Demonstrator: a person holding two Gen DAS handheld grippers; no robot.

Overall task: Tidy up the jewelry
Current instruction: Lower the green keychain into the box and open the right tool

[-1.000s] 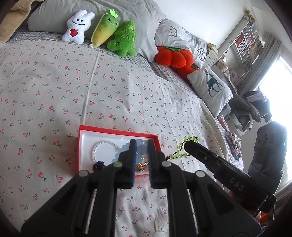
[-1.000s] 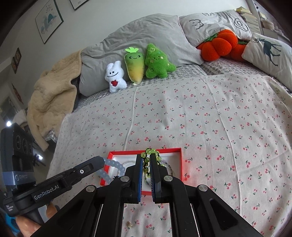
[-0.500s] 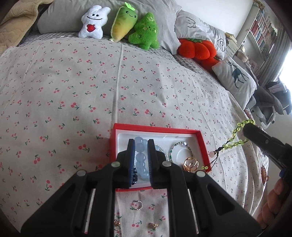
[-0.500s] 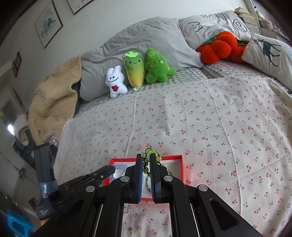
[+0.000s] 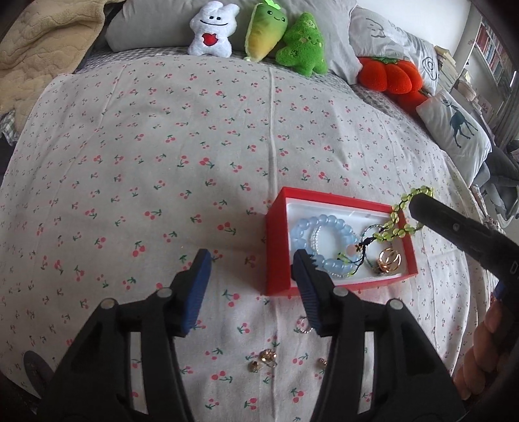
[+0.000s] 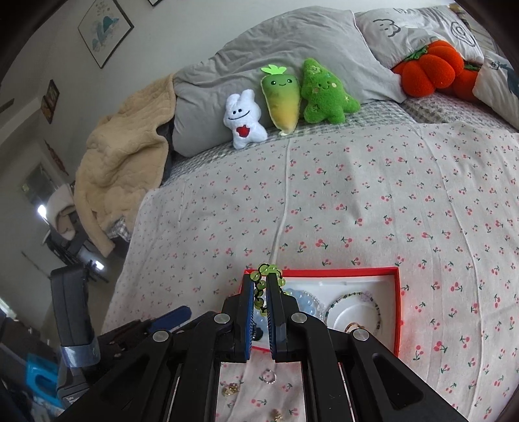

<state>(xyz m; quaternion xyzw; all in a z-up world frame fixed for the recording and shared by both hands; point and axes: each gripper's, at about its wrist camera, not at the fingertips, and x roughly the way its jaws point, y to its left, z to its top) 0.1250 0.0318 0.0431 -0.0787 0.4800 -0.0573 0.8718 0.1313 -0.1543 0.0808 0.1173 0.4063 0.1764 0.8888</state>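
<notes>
left gripper (image 5: 251, 269) now wide, blue bracelet (image 5: 319, 240) dropped in red box (image 5: 277, 256), frame right; right gripper (image 6: 259, 292) clamps green beads (image 6: 264, 276) over box.

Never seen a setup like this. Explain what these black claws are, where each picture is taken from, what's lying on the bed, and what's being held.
There is no robot here: a person holds a two-finger gripper in each hand, and each gripper carries a fisheye camera that looks forward along its fingers.

The left camera's picture shows the left gripper, open and holding nothing. The right camera's picture shows the right gripper, shut on a green bead bracelet, whose lower end trails into a red jewelry box on the cherry-print bedsheet.

The box holds a pale blue bead bracelet, gold rings and thinner bead strands. In front of the box, a small silver ring and a few small gold pieces lie loose on the sheet. Plush toys sit by the pillows.
</notes>
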